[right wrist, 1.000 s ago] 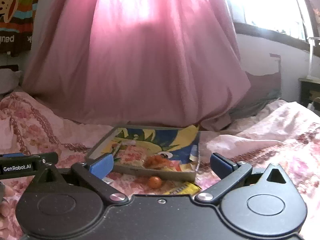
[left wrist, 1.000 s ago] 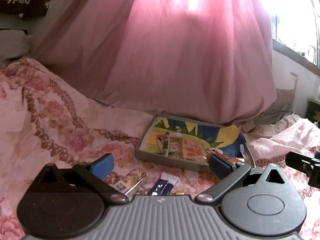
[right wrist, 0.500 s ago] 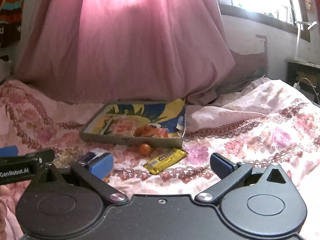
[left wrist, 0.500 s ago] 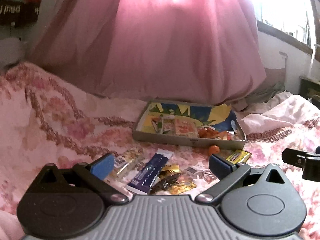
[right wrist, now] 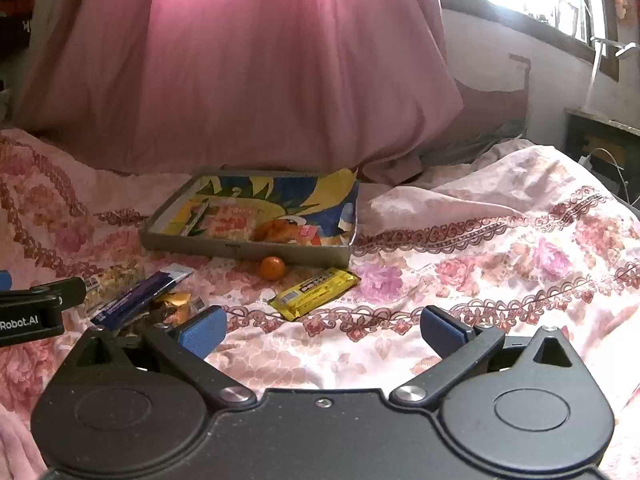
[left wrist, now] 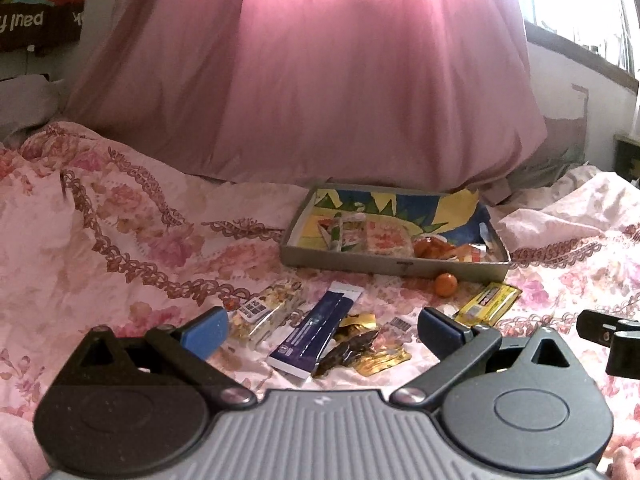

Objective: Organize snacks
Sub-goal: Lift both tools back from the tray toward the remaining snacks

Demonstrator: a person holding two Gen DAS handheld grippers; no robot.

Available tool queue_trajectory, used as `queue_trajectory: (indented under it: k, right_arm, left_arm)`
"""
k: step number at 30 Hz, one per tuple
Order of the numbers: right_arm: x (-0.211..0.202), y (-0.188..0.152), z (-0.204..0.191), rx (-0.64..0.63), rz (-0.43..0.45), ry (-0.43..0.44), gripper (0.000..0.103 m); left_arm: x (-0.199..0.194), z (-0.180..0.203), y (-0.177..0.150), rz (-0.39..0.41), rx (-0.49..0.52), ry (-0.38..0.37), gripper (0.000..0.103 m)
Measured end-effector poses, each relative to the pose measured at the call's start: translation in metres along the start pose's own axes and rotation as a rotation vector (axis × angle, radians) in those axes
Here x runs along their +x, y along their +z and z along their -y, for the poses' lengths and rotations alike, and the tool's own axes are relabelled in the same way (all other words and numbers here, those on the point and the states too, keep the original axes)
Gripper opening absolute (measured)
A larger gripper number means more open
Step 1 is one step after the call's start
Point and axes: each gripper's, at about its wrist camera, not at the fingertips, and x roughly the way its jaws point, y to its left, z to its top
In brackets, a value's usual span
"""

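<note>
A shallow grey tray (left wrist: 394,268) with a colourful liner sits on the floral bedspread and holds several snack packs; it also shows in the right wrist view (right wrist: 244,250). In front of it lie a small orange (left wrist: 445,284) (right wrist: 272,267), a yellow bar (left wrist: 488,300) (right wrist: 316,292), a dark blue bar (left wrist: 316,334) (right wrist: 138,300), a clear packet (left wrist: 264,312) and gold wrappers (left wrist: 362,346). My left gripper (left wrist: 322,332) is open and empty, low over the blue bar and wrappers. My right gripper (right wrist: 322,330) is open and empty, short of the yellow bar.
A pink curtain (left wrist: 320,80) hangs behind the tray. The bedspread (right wrist: 500,248) rises in folds to the right. A dark side table (right wrist: 600,148) stands at far right under a window. The other gripper's edge (right wrist: 32,312) shows at left.
Both grippers have pulled back and tilted down, so the loose snacks in front of the tray have come into fuller view. Both stay open and empty.
</note>
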Motion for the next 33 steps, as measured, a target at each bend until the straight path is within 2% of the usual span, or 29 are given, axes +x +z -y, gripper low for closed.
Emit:
queue_trajectory:
  k: [19, 33]
  right_arm:
    - [0.018, -0.003, -0.006, -0.005, -0.069, 0.044, 0.103]
    - [0.03, -0.004, -0.021, -0.052, -0.108, 0.102, 0.103]
  left_arm:
    - [0.017, -0.002, 0.0, -0.09, 0.009, 0.07, 0.103]
    - [0.024, -0.014, 0.003, -0.146, -0.052, 0.118, 0.103]
